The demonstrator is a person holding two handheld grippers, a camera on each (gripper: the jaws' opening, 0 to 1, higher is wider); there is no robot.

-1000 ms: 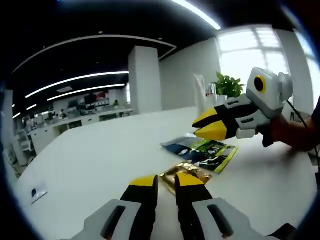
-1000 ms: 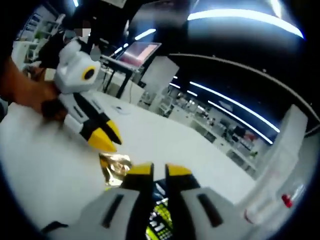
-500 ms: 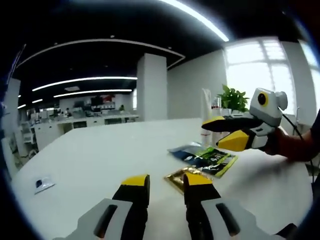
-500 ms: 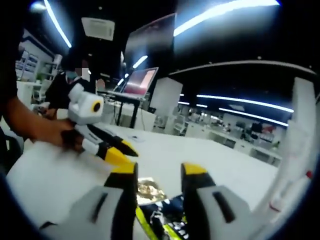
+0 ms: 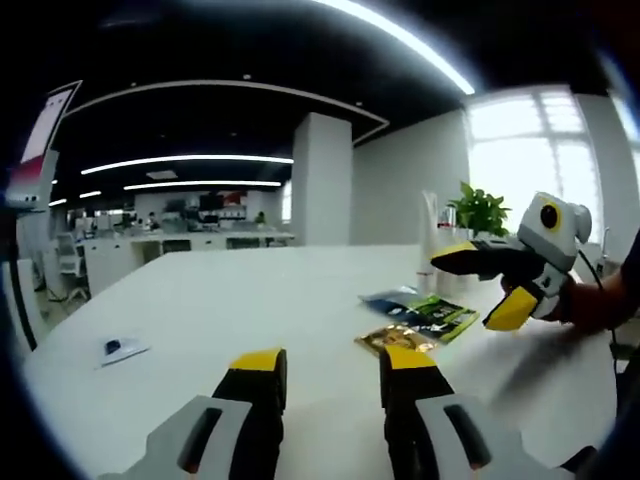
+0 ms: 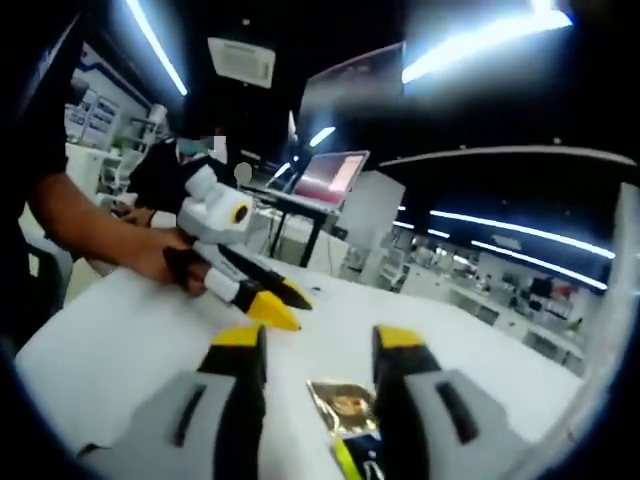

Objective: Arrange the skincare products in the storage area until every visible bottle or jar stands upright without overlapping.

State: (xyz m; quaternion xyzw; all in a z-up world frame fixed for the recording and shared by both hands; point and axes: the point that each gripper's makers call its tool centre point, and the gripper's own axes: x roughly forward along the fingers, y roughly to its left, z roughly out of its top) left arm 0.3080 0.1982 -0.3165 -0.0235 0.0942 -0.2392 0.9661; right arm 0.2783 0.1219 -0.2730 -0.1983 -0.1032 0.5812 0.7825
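- skincare stuff here is flat sachets: gold sachet and green sachet lying right of centre in the left gripper view, touching or overlapping, nothing upright yet
- both grippers have spread wider than a second ago and pulled back a bit, so I'd guess a grab is coming
- left gripper open, holding nothing, low on the white tabletop
- right gripper open too, empty, gold sachet between its jaws

Green sachet cut off at the bottom edge, small table card — print unreadable
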